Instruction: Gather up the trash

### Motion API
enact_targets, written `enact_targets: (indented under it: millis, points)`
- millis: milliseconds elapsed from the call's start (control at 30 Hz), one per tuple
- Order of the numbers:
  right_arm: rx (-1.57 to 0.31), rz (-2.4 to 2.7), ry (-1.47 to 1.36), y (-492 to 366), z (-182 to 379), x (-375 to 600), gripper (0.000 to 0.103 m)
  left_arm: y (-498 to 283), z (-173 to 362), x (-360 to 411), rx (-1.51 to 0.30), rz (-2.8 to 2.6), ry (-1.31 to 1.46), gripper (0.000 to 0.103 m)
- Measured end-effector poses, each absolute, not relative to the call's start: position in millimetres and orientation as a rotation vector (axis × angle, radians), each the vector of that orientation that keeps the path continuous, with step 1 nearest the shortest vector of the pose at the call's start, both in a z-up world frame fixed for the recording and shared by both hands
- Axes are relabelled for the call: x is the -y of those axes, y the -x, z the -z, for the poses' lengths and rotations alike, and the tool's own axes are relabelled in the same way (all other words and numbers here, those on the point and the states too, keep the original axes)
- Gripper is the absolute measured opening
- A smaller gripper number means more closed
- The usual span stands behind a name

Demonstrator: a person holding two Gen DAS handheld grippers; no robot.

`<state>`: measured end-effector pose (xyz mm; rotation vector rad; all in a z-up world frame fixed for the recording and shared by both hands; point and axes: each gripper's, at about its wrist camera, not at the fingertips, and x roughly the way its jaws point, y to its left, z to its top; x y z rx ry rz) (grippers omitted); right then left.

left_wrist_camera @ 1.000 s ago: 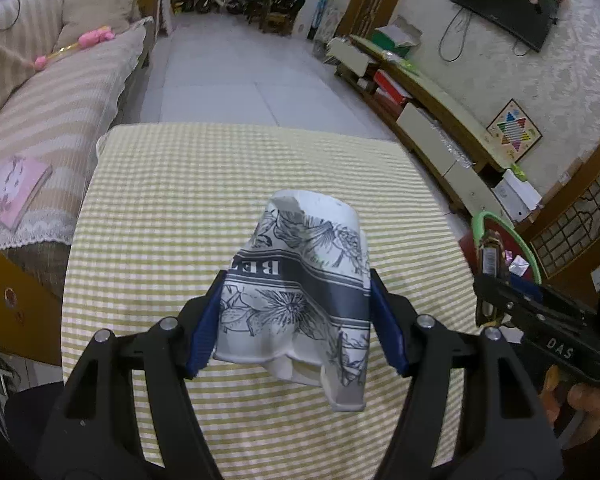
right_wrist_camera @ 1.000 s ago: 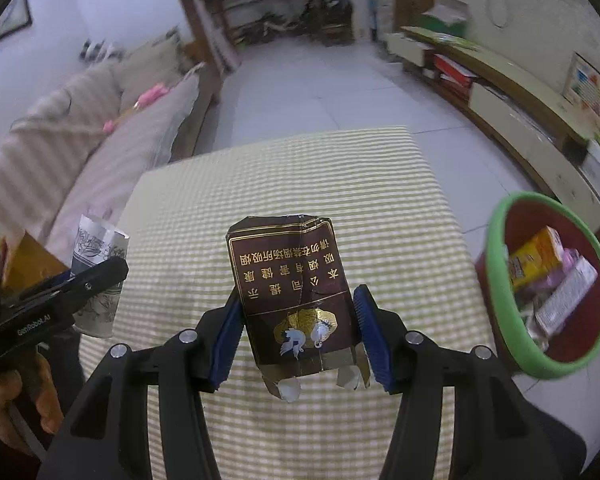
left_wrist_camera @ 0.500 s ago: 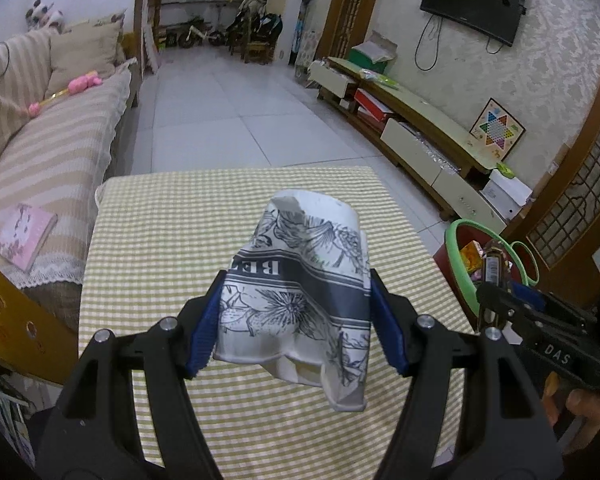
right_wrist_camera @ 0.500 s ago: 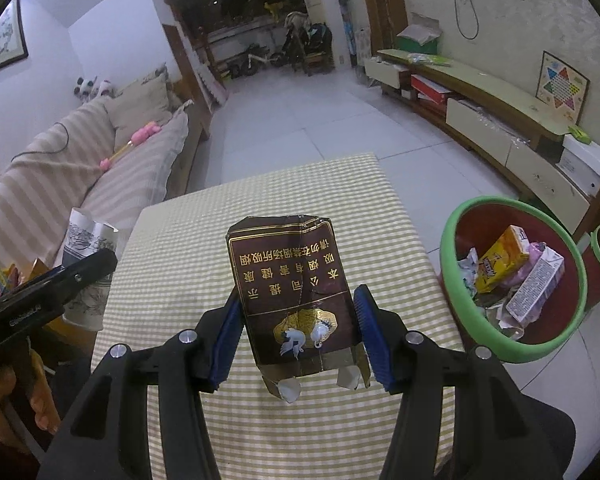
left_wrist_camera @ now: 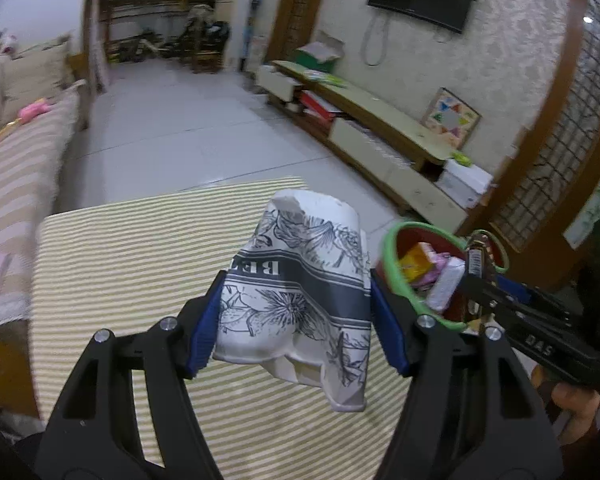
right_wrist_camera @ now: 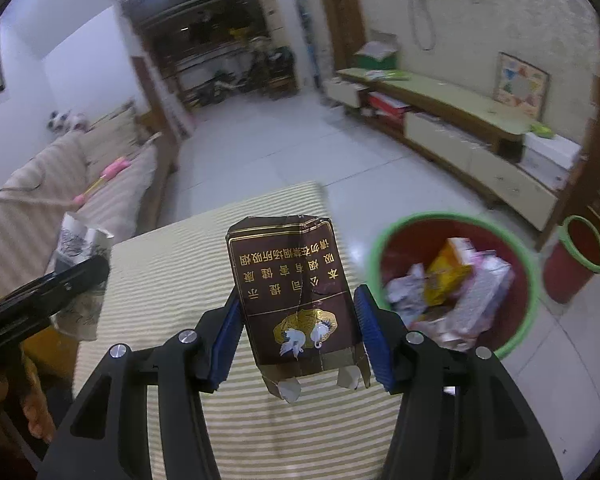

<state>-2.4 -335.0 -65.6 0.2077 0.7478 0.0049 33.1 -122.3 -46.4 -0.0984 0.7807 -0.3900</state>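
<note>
Left wrist view: the left gripper [left_wrist_camera: 296, 316] has black plastic arms with blue ribbed pads, and those pads press on both sides of a crumpled paper cup [left_wrist_camera: 300, 300], white with grey flower print and a dark band, its torn rim pointing away. The jaws stand about half apart, filled by the cup, which hangs above the table [left_wrist_camera: 120, 264], covered in a soft cloth of fine yellow-green and white checks. Just right of the cup, off the table's right edge, sits a round red bin [left_wrist_camera: 400, 276] with a green rim, with cartons and wrappers inside. The right gripper [left_wrist_camera: 500, 292] crosses in front of the bin, with a hand [left_wrist_camera: 572, 404] at its grip.

Right wrist view: the right gripper [right_wrist_camera: 298, 320] clamps a flat, creased carton [right_wrist_camera: 296, 284], dark brown card with gold lettering and a crane emblem, its near flaps torn open. The jaws are a little under half apart, closed on the carton's sides. It is held over the table's right part, with the bin to the right on pale glossy floor tiles [right_wrist_camera: 300, 144]. A smaller red bin stands further right. At far left the cup shows behind the left gripper's black arm.

Beyond lie a striped sofa [right_wrist_camera: 60, 184] on the left and a long low cabinet [right_wrist_camera: 460, 120] on the right.
</note>
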Motion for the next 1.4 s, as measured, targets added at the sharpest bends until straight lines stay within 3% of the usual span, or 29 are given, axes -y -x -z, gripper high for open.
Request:
enact_targets:
  millis: [500,567,600,633,867,1000,1233,1400]
  points:
    - [-0.835,0.163,-0.341,-29.4,117.0,478.7,0.055,-105.8,87.4,304.5,-0.868,0.719,0.100,0.066]
    - [-0.835,0.189,-0.328,-34.5,120.8,483.0,0.059,-109.3,89.5,315.6,-0.858,0.725,0.084,0.071]
    - [-0.834,0.213,-0.323,-36.5,123.6,485.5,0.072,-108.4,90.1,319.2,-0.857,0.725,0.076,0.084]
    - [-0.831,0.252,-0.319,-36.7,125.1,488.3,0.076,-109.2,88.8,321.1,-0.852,0.717,0.068,0.091]
    - [-0.752,0.289,-0.341,-15.6,101.8,483.0,0.082,-97.5,60.6,283.2,-0.802,0.640,0.103,0.095]
    - [-0.609,0.254,-0.270,8.0,63.3,442.5,0.096,-75.2,24.8,240.9,-0.704,0.510,0.097,0.098]
    - [-0.379,0.230,-0.134,32.6,5.4,358.8,0.096,-32.0,-11.8,176.5,-0.578,0.295,0.051,0.098]
    - [-0.310,0.229,-0.202,43.7,-10.4,330.9,0.096,-11.2,-18.7,131.3,-0.488,0.176,0.048,0.098]
